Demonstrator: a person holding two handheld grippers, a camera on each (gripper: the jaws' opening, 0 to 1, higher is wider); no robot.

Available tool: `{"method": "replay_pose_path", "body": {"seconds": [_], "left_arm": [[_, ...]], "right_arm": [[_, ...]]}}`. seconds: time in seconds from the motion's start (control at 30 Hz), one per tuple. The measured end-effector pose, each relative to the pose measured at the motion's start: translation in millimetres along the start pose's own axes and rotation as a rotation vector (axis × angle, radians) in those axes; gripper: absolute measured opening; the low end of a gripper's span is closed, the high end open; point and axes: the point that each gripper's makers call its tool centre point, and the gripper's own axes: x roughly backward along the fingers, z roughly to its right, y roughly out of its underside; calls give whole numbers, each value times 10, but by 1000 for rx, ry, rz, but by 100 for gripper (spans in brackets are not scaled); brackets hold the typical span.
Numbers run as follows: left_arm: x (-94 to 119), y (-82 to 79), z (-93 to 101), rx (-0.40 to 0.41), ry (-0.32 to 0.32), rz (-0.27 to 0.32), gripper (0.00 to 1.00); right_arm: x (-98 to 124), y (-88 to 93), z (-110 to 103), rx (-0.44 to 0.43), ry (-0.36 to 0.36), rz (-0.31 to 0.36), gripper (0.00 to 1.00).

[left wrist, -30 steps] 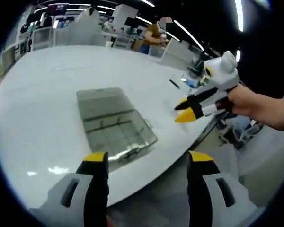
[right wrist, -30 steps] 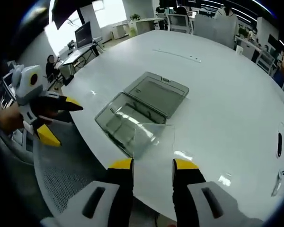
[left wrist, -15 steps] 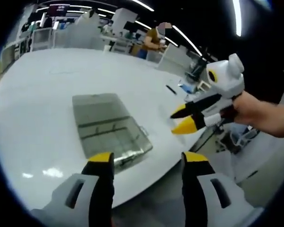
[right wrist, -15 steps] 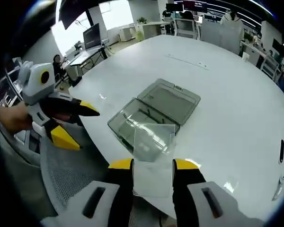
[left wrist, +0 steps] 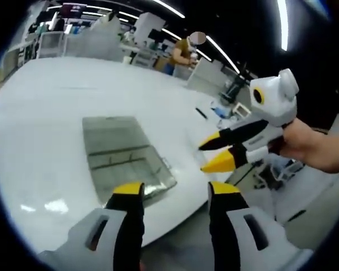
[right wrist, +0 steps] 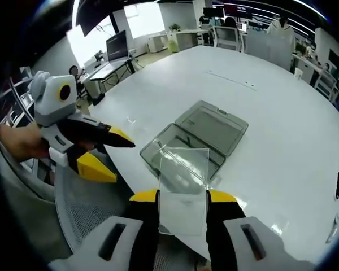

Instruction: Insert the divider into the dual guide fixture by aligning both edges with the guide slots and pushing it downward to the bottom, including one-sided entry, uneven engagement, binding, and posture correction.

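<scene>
A clear plastic fixture box (right wrist: 178,151) lies on the white table (right wrist: 282,113), its lid (right wrist: 214,121) folded open behind it. My right gripper (right wrist: 182,197) is shut on a clear divider sheet (right wrist: 183,169), held upright above the table's near edge, in front of the box and apart from it. The left gripper (right wrist: 123,162) comes in from the left, off the table edge, jaws apart. In the left gripper view my left gripper (left wrist: 177,191) is open and holds nothing, with the box (left wrist: 121,152) ahead. The right gripper (left wrist: 203,158) hangs to the right of the box.
A grey mesh chair (right wrist: 85,223) sits under the table edge below both grippers. A black pen-like thing (left wrist: 201,113) and small items lie further along the table. Desks, monitors (right wrist: 116,44) and a person (left wrist: 183,49) are in the background.
Both views have drawn back from the table and risen. The held divider now stands nearer the box's front. The left jaws have narrowed a little, and the grippers are closer together.
</scene>
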Motion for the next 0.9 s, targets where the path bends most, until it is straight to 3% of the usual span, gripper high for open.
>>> {"method": "replay_pose_path", "body": {"seconds": [0.9], "left_arm": [[1,-171,111,94,48,82,22]], "right_arm": [[22,-106,-265,-7,-64,43,27]]}}
